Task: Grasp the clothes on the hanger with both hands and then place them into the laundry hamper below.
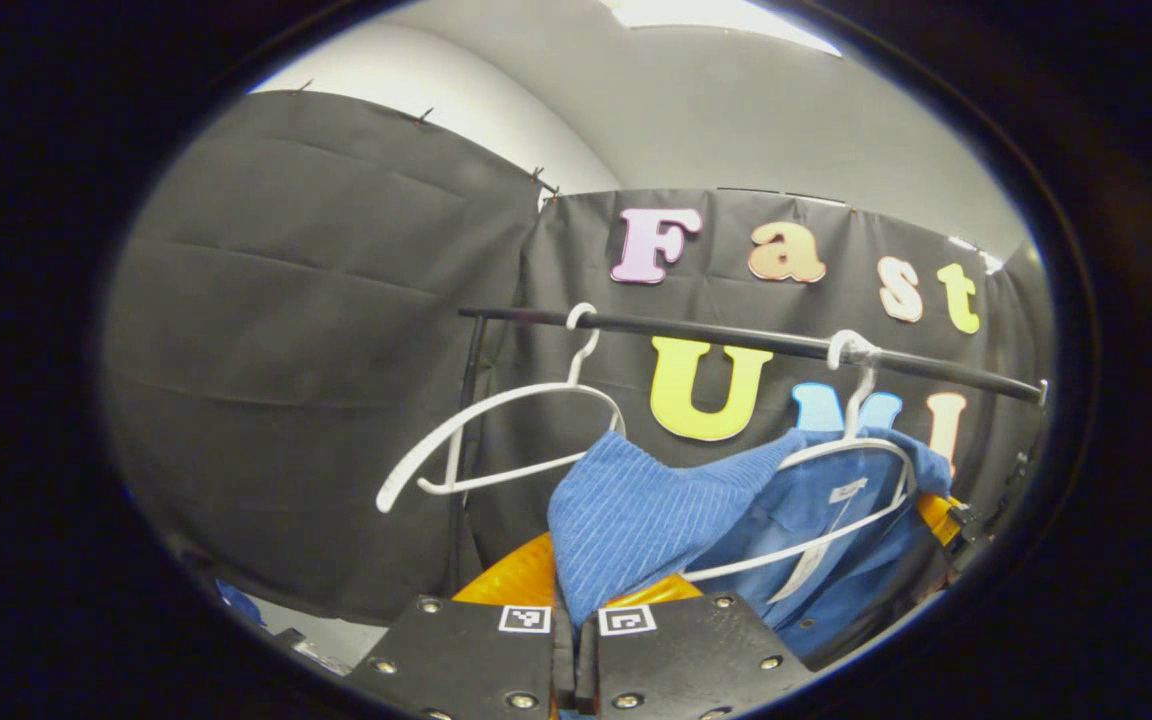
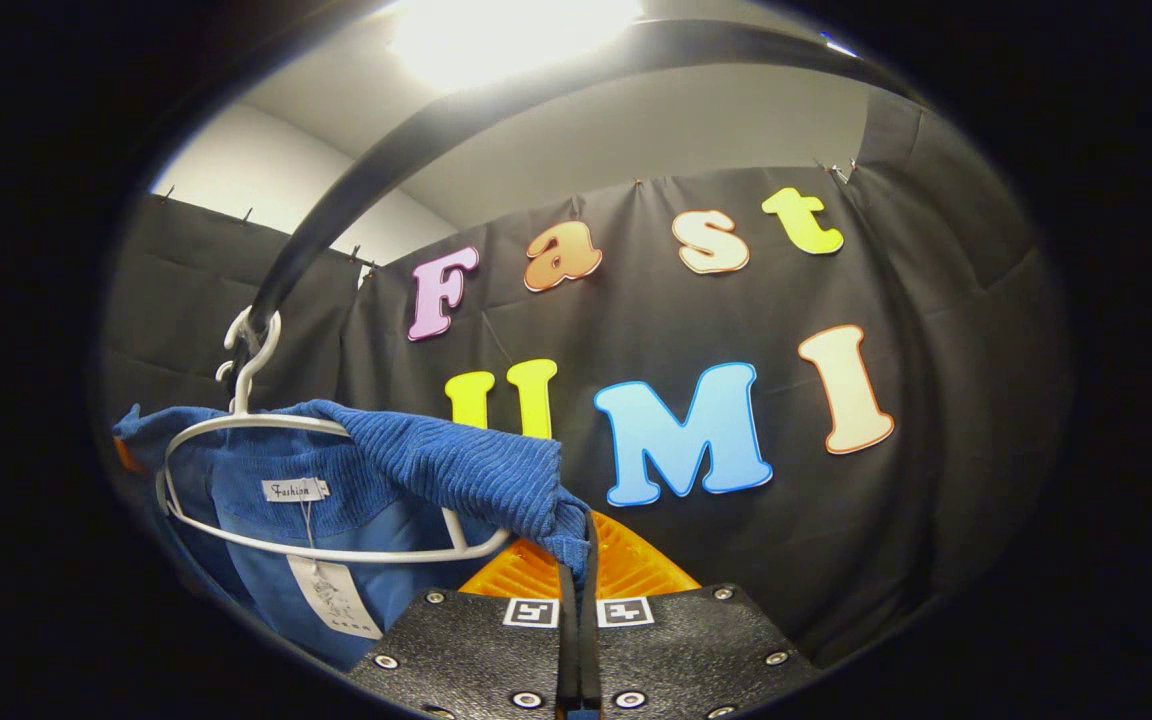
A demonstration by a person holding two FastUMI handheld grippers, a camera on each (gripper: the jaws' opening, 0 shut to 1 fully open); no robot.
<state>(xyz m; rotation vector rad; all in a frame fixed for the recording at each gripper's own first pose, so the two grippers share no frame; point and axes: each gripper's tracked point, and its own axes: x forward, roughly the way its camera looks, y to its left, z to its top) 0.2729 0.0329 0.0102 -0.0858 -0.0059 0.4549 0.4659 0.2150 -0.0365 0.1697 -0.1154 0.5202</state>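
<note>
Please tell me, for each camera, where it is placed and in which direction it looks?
Left gripper view: rides on the left tool, facing up at the blue garment, two white hangers and the rail; its own fingers show below.
Right gripper view: rides on the right tool, under the rail, beside the garment.
Shared: garment, its hanger, rail.

A small white tag (image 2: 294,489) is sewn inside the neck of the blue top (image 2: 436,465). A longer paper tag (image 2: 341,598) hangs under it. Its print is too small to read.
</note>
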